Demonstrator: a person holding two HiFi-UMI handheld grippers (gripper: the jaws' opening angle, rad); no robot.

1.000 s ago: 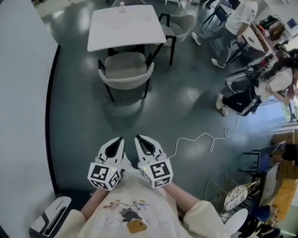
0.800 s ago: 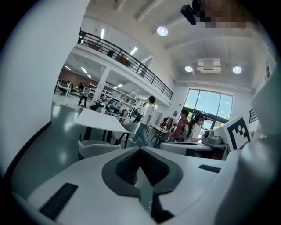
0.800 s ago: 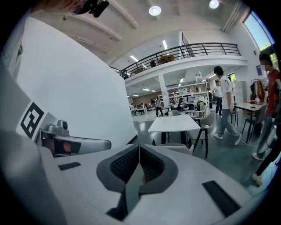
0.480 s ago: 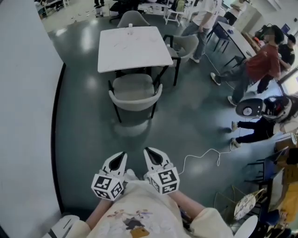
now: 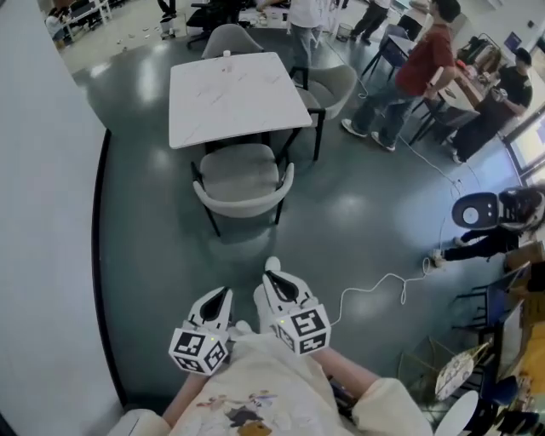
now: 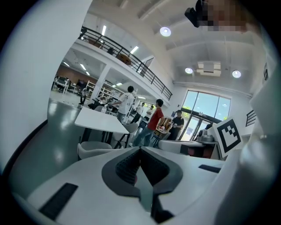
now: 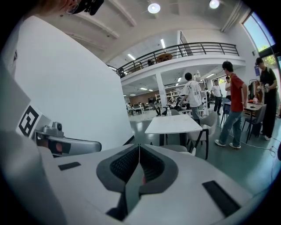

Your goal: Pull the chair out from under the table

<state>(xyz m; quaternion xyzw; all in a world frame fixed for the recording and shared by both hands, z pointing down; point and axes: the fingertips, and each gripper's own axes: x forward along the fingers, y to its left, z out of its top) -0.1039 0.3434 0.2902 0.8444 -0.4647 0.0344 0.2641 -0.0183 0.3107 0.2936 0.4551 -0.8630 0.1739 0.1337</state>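
I saw a glossy dark grey floor (image 5: 366,213) filling most of the head view, with a curved white wall (image 5: 43,221) and its black baseboard (image 5: 99,255) down the left edge. In the right gripper view a railed mezzanine (image 7: 197,46) ran across the upper middle under round ceiling lights (image 7: 153,8). Tall bright windows (image 6: 206,107) stood right of centre in the left gripper view.

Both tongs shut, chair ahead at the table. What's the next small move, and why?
The left tongs and right tongs are shut, empty and well short of the chair, which sits tucked under the near edge of the table. So probably carry both forward toward its backrest, opening them on the way.
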